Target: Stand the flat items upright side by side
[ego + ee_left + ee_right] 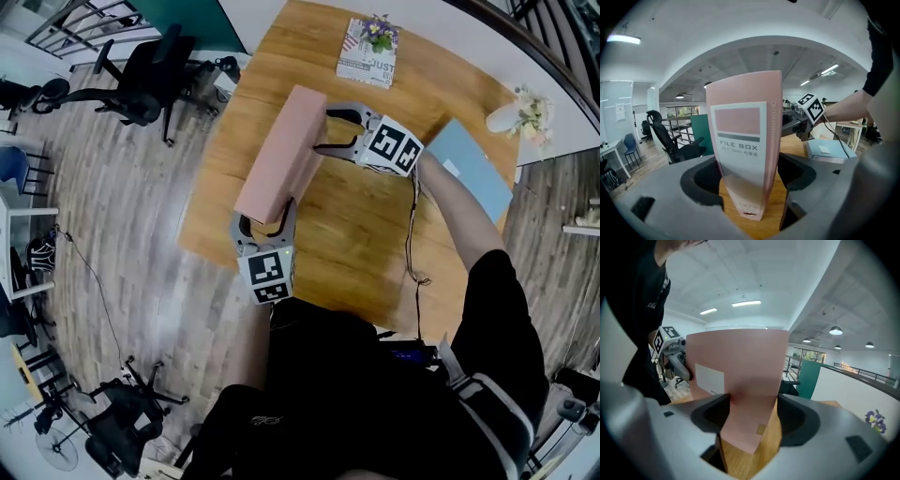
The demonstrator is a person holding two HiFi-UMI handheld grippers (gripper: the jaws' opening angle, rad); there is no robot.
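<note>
- The pink file box (281,155) is stood upright near the tabletop's (356,234) left edge — held at both ends.
- Its near end is clamped between the left gripper's (265,216) fingers, set wide.
- Its far end is gripped likewise by the right gripper's (325,131) fingers.
- A blue file box (473,169) is laid flat by the right edge.

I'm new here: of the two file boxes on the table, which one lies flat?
The light blue file box, at the table's right edge. The pink file box stands upright, clamped between the left tool and right tool.
</note>
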